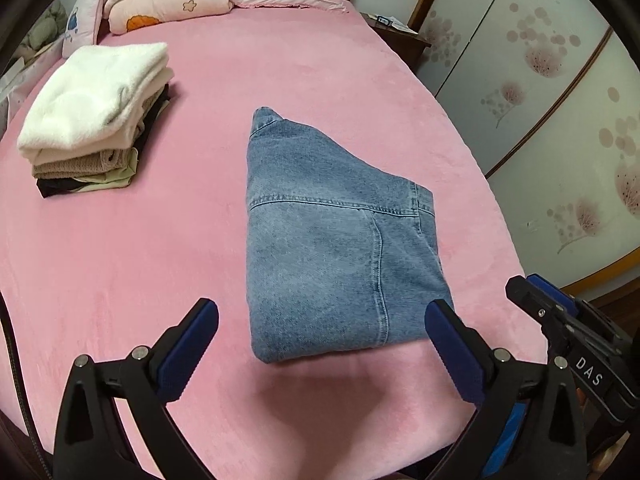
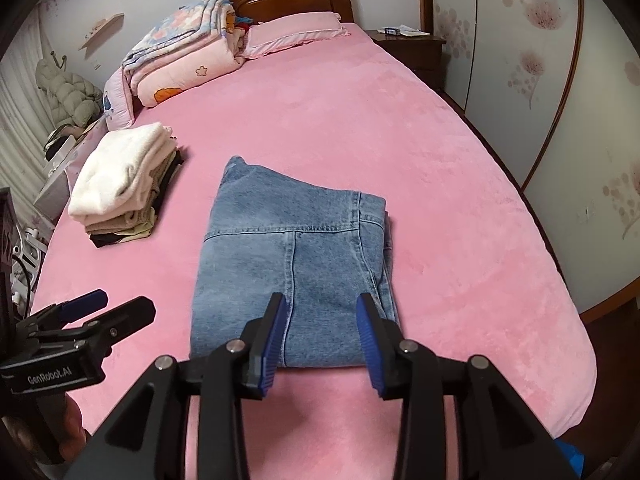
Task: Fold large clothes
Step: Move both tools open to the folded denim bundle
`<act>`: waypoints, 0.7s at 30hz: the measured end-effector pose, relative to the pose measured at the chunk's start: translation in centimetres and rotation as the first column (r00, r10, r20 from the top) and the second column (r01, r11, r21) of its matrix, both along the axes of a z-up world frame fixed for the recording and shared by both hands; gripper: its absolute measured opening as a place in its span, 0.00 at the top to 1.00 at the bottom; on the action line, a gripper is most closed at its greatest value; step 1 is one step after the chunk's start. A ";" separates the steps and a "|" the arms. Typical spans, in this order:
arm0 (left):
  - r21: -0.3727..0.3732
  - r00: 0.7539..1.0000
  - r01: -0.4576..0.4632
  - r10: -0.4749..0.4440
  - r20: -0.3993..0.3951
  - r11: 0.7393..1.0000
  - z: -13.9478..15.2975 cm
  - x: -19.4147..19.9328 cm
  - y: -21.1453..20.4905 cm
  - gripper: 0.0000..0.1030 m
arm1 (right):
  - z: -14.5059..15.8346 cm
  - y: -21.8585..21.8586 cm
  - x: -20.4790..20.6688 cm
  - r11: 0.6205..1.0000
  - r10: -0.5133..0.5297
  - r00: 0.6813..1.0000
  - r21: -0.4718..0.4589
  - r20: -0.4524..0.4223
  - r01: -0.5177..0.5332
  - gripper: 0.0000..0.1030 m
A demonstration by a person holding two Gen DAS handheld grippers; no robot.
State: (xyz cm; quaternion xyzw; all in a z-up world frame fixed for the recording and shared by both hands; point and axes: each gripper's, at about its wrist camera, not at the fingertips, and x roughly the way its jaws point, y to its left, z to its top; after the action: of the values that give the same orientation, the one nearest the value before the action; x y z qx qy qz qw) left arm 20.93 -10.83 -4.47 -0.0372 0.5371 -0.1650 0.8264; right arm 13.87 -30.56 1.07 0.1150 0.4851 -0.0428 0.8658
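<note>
Pink bed [image 2: 360,120] (wooden headboard [image 2: 288,0]), floral wardrobe [image 2: 560,80]

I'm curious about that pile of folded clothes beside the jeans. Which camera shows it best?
The left wrist view: the stack of folded clothes appears larger there, its white, tan and dark layers easy to tell apart. In the right wrist view the stack is smaller, off to the left.

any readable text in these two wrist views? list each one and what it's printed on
"DAS": white letters on the body of the right gripper, seen from the left wrist view.
"GenRobot.AI": pale print on the body of the left gripper, seen from the right wrist view.
Items on the nightstand: any print too small to read.
No text visible on the jeans, the clothes stack or the quilts.
</note>
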 end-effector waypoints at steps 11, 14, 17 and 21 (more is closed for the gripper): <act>0.053 0.999 -0.039 0.039 -0.005 0.998 -0.1 1.2 0.3 0.00 | 1.1 -0.2 1.0 1.000 0.007 1.000 0.013 0.010 -0.007 0.42; 0.055 0.999 -0.045 0.045 -0.006 0.997 -0.3 1.8 0.4 0.00 | 1.0 -0.2 1.2 1.000 0.008 1.000 0.012 0.010 -0.008 0.42; 0.058 0.999 -0.038 0.037 0.012 0.998 -0.4 2.2 0.2 0.00 | 0.8 -0.5 2.0 1.000 0.019 1.000 0.020 0.003 -0.019 0.41; 0.044 1.000 -0.023 0.022 0.019 0.999 -0.9 3.4 -0.2 0.00 | -0.1 -1.3 3.1 0.999 0.028 1.000 0.028 -0.003 -0.028 0.40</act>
State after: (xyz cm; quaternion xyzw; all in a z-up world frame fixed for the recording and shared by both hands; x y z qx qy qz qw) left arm 24.31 -11.00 -5.36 -0.0234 0.5325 -0.1442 0.8337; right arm 16.96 -31.82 0.98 0.1203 0.4889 -0.0240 0.8637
